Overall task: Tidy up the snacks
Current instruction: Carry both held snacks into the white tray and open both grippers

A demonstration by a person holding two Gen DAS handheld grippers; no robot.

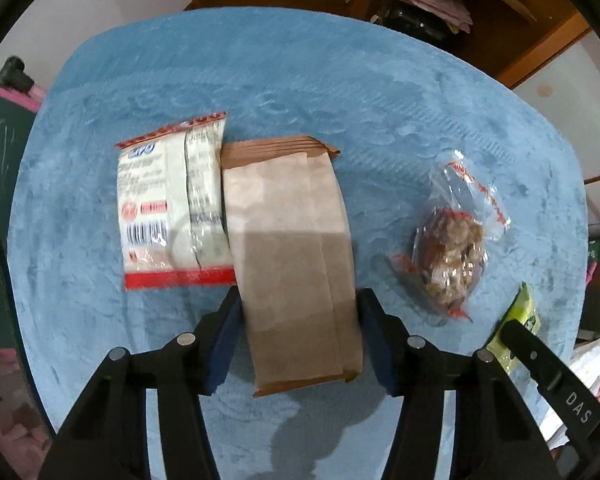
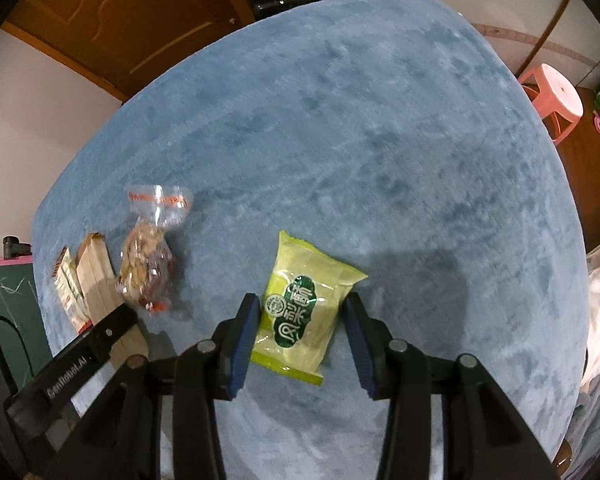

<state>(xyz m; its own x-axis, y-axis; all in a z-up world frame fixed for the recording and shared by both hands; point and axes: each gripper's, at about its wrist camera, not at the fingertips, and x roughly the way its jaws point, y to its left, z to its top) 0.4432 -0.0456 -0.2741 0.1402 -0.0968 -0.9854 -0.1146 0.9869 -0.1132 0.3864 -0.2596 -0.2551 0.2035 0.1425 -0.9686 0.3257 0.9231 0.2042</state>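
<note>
Left wrist view: brown paper packet (image 1: 296, 264) on blue cloth (image 1: 300, 80), light, crushable, flanked by left gripper (image 1: 298, 338), pads touching its long edges; right gripper (image 2: 300, 346) half-open astride slippery green pastry packet (image 2: 306, 306).

**Black frames, blue pads**

The left gripper (image 1: 298, 340) and the right gripper (image 2: 300, 336) share one build: matte black angular linkage arms, each joint capped by a round silver pin, ending in jaws lined with dark blue ribbed pads. White lettering marks the outer bars, "DAS" seen on the right one, "GenRobot.AI" on the left.
</note>
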